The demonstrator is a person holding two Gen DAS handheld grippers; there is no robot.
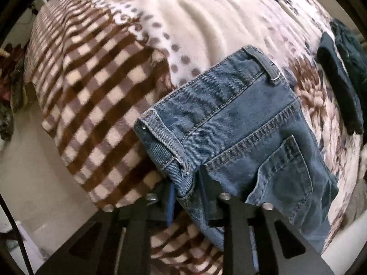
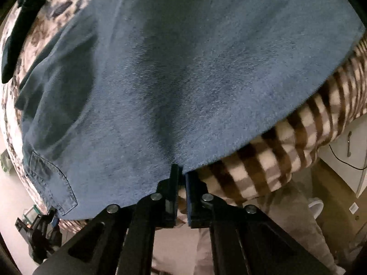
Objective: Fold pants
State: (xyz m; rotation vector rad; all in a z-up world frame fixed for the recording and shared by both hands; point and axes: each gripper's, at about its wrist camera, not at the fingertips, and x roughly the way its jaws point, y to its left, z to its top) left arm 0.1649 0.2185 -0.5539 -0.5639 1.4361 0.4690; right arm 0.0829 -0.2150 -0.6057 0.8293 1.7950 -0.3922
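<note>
The left gripper (image 1: 190, 197) has its fingers (image 1: 170, 202) clamped on a bunched fold of the jeans (image 1: 229, 119) at the waistband corner, denim filling the gap between the pads. The right gripper (image 2: 181, 183) has its fingers (image 2: 174, 183) drawn nearly together on the thin lower edge of the same jeans (image 2: 183, 80); the cloth edge sits at the fingertips, pinched there as far as the right wrist view shows.

No containers are in view.

The jeans lie on a bed covered by a patterned blanket (image 1: 96, 87), brown-and-cream checks along its border and pale florals in the middle. The pinched denim hangs at the blanket's checked edge, where the bed drops away to a light floor (image 1: 29, 160). Beyond the waistband the middle of the blanket lies bare. A dark garment (image 1: 339, 87) lies near the bed's far right edge, apart from the jeans.

In the left wrist view the waistband, with its belt loop (image 1: 266, 64), points away from the fingers toward the middle of the bed, and the back pocket (image 1: 286, 169) faces up. The long axis appears to run alongside the checked edge, from one gripper to the other.
</note>
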